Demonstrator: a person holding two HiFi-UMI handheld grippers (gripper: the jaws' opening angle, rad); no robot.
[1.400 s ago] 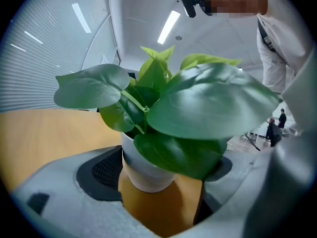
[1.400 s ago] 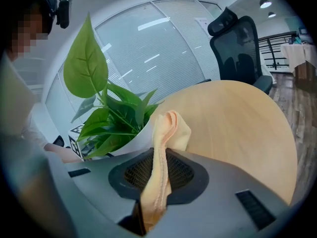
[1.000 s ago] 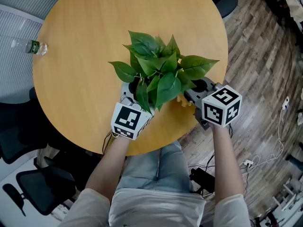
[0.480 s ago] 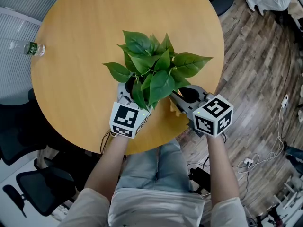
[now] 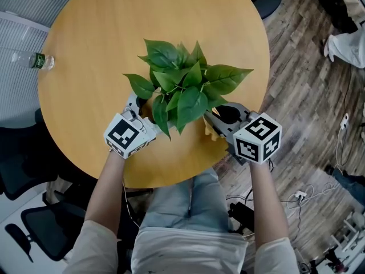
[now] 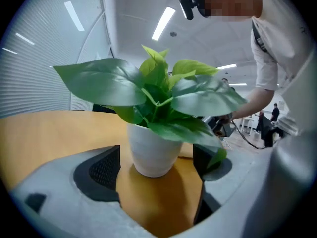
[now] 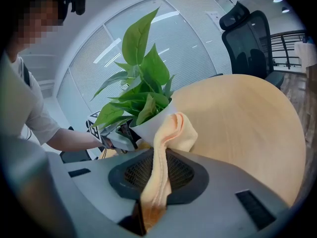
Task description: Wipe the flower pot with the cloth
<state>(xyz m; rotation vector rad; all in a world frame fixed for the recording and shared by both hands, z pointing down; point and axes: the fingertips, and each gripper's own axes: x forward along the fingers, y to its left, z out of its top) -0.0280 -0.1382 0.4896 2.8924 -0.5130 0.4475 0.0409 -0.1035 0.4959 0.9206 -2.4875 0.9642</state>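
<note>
A leafy green plant [image 5: 181, 90] stands in a white flower pot [image 6: 152, 150] near the front of the round wooden table [image 5: 102, 39]. In the head view the leaves hide the pot. My left gripper [image 5: 136, 106] is at the pot's left side; in the left gripper view [image 6: 154, 175] its jaws are open, with the pot standing just ahead between their tips. My right gripper [image 5: 215, 122] is shut on a pale yellow cloth [image 7: 166, 148], whose bunched end lies against the pot's wall [image 7: 156, 124].
A plastic bottle [image 5: 35, 59] lies at the table's left edge. Black office chairs [image 5: 40, 221] stand to the left below the table. Cables and a plug strip [image 5: 296, 197] lie on the wooden floor at the right. The table's front edge is close to me.
My left gripper has swung out from under the leaves to the pot's left side. The right gripper with the cloth came slightly down and left, then stayed put.
</note>
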